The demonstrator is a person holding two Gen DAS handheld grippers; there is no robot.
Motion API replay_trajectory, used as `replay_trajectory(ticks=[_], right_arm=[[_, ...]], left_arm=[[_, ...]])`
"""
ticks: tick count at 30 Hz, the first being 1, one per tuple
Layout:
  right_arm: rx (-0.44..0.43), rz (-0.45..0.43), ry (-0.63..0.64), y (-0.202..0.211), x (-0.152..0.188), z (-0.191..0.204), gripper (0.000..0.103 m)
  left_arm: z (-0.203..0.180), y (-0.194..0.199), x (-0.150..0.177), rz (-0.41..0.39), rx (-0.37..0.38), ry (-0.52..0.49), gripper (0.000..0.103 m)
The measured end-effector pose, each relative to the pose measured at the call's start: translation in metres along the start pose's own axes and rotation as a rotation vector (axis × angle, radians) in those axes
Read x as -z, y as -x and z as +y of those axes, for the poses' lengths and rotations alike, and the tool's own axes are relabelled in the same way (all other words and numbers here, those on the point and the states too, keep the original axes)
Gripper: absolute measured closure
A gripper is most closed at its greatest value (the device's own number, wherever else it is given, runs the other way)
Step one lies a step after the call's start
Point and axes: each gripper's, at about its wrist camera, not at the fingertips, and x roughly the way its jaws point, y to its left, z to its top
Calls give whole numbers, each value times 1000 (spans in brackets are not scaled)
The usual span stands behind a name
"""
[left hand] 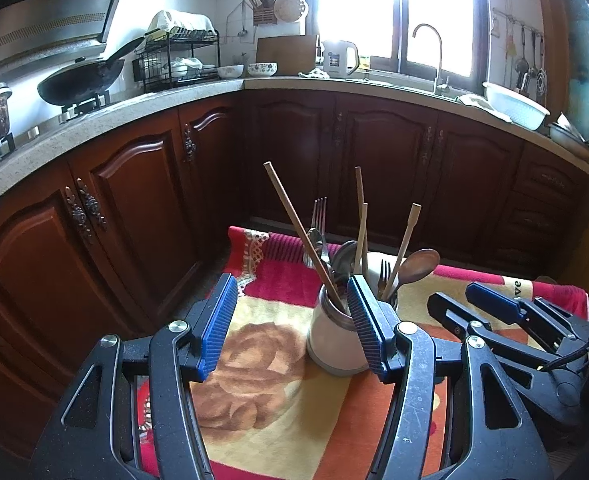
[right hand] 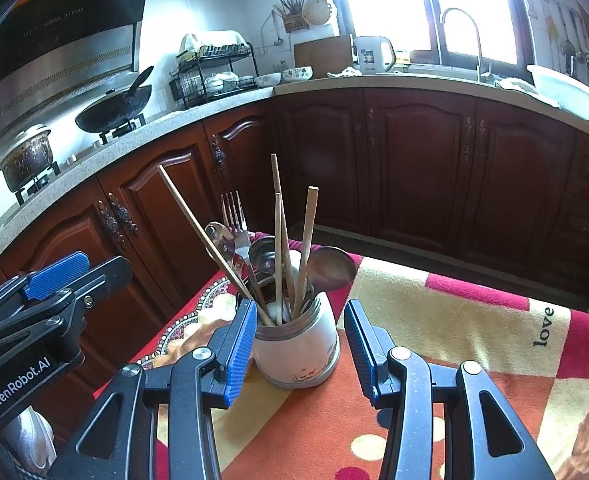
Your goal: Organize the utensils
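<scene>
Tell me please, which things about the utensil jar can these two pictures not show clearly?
- Utensil ends inside the jar: hidden by its wall, both views.
- Jar's right rim, left wrist view: covered by the left gripper finger.
- Small fork: handle hidden behind that finger.
- Jar's print: too small to read.

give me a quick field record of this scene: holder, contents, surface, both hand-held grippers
holder: white jar, upright
contents: chopsticks, forks, metal spoons, wooden spoon, all standing in the jar
surface: patterned blanket
left hand-held gripper: open, empty, jar just inside its right finger
right hand-held gripper: open, jar between the fingers, not gripped
loose utensils: none visible on the blanket
</scene>
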Motion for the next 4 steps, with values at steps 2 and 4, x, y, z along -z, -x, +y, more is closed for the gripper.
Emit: replay_trajectory(ticks=[2,4], right_arm=[[-5,5,-2,-2,1,-1,59],[-12,4,-6,-3,4,-4,59]], left_arm=[[-1,1,1,-13,11,-4,46],[0,0,2,-16,16,-4,46]])
